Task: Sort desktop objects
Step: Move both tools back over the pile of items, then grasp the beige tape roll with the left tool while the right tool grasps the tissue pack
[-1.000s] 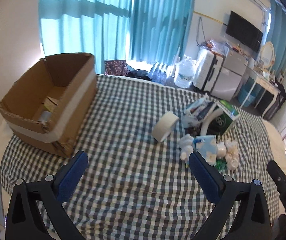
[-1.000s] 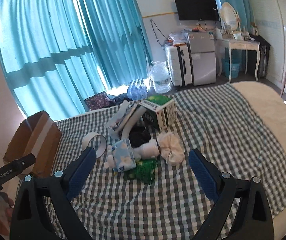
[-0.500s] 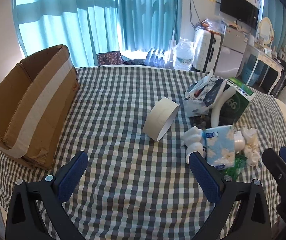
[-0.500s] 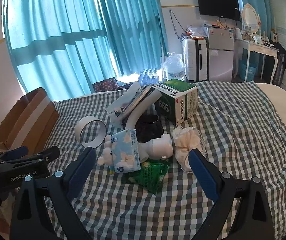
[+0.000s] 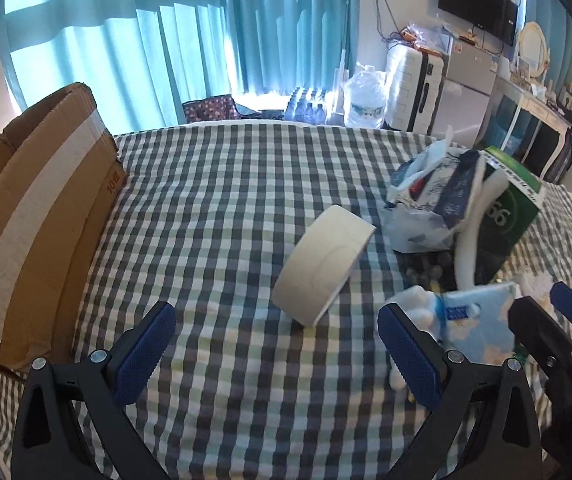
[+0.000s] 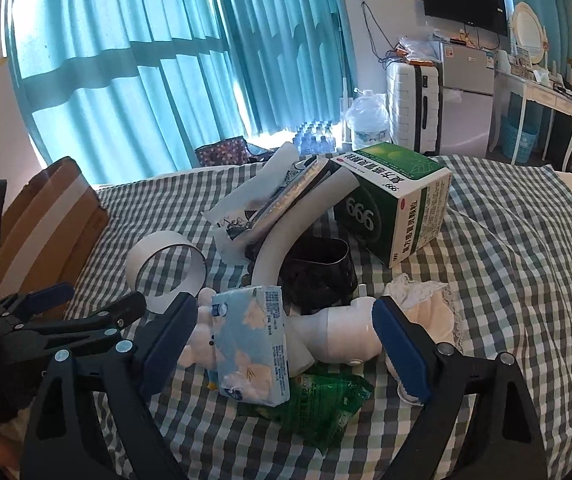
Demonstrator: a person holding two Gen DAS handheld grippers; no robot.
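A white tape roll [image 5: 323, 266] stands on edge on the checked cloth, just ahead of my open, empty left gripper [image 5: 278, 350]; it also shows in the right wrist view [image 6: 166, 264]. My right gripper [image 6: 282, 346] is open, its fingers on either side of a blue tissue pack [image 6: 252, 344] and a white bear-shaped bottle [image 6: 341, 338]. A green packet [image 6: 317, 410] lies under them. Behind sit a green-and-white medicine box [image 6: 399, 204], a foil bag [image 6: 274, 204], a white curved tube [image 6: 282, 248] and a dark cup [image 6: 317, 270].
An open cardboard box [image 5: 34, 216] stands at the left on the table [image 5: 226, 184]. A white lacy cloth [image 6: 425, 304] lies right of the bottle. A suitcase [image 6: 413, 108], water jug and fridge stand beyond the table's far edge.
Both grippers have moved forward and lower toward the pile. The tape roll is closer to my left gripper. The tissue pack and bottle now lie between my right fingers.
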